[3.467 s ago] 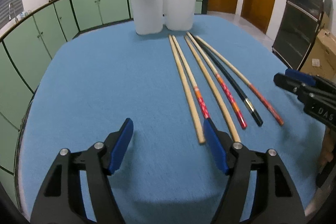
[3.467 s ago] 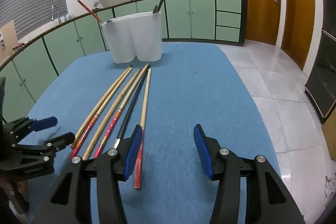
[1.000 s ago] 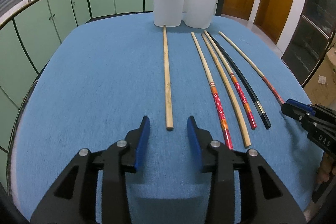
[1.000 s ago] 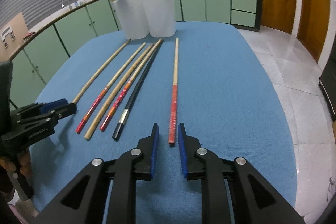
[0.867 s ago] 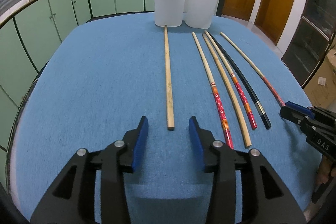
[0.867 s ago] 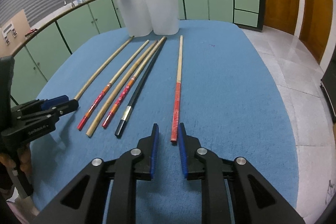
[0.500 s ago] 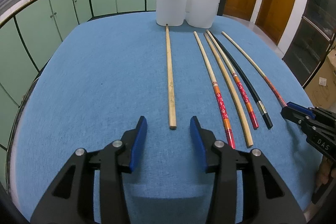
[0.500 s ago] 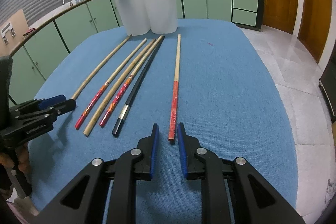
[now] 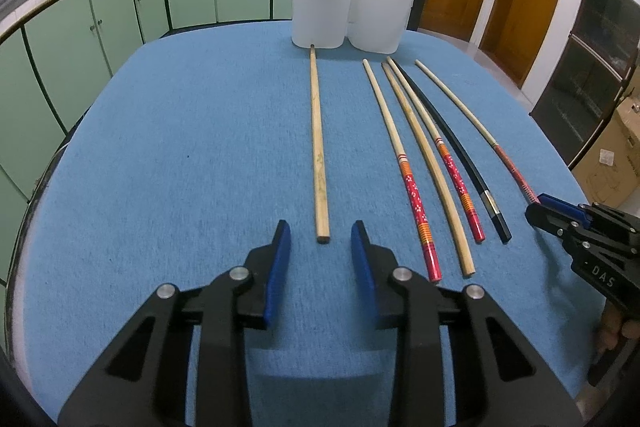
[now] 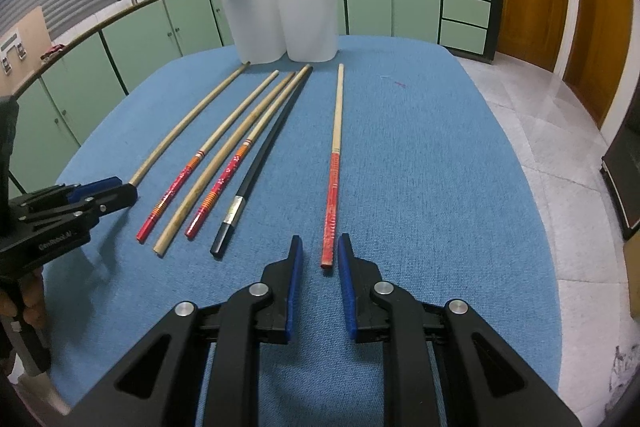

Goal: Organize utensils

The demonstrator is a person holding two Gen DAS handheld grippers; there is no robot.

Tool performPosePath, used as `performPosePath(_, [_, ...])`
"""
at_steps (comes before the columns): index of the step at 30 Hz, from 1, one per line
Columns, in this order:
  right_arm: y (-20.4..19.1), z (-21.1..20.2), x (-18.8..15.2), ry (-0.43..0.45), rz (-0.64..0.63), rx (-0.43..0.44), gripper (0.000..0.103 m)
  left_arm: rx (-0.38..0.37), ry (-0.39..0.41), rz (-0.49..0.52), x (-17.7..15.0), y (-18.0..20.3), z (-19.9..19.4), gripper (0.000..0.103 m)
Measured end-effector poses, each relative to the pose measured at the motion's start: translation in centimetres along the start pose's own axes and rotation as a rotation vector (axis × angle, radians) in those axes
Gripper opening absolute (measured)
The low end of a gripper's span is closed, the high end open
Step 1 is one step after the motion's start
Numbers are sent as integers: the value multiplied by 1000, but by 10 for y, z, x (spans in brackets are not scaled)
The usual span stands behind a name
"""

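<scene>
Blue table [image 9: 160,147]: plain chopstick [image 9: 318,147] end between closing left gripper [image 9: 320,235] fingers [image 9: 280,259].

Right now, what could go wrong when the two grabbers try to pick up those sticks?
The left gripper is closing, but the plain chopstick ends just ahead of its fingertips, so it may pinch nothing. The right gripper would catch only the very end of the red-handled chopstick, which could swing or slip. A dropped stick might roll into the four lying together.
</scene>
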State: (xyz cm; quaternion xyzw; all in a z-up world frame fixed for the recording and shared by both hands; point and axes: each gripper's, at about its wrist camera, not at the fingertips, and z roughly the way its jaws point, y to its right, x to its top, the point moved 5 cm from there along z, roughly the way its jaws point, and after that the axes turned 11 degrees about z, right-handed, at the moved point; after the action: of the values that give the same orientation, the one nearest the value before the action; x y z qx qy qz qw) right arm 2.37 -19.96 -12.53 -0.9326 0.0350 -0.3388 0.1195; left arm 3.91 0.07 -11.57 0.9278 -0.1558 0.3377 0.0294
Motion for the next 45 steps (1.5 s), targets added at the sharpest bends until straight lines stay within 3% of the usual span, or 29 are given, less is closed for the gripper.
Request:
performPosePath(15, [0, 0, 0, -2, 13, -1, 17, 13, -7, 7, 1, 1, 1, 22])
performPosePath(18, [0, 0, 0, -3, 11, -3, 17, 21, -13, 19, 3, 2, 3, 13])
performPosePath(19, [1, 0, 0, -2, 12, -4, 16, 19, -15, 22, 3, 2, 3, 6])
performPosePath(22, [4, 0, 1, -1, 27, -10, 7, 29, -21, 32, 4, 4, 4, 6])
performPosePath(26, [4, -2, 2, 5, 30, -6, 6, 25, -19, 23, 7, 2, 0, 6])
performPosePath(35, [1, -39, 28, 88, 0, -4, 6, 42, 58, 31, 35, 0, -38, 6])
performPosePath(45, [-9, -99, 91, 256, -48, 15, 6, 52, 213, 44, 86, -2, -89, 6])
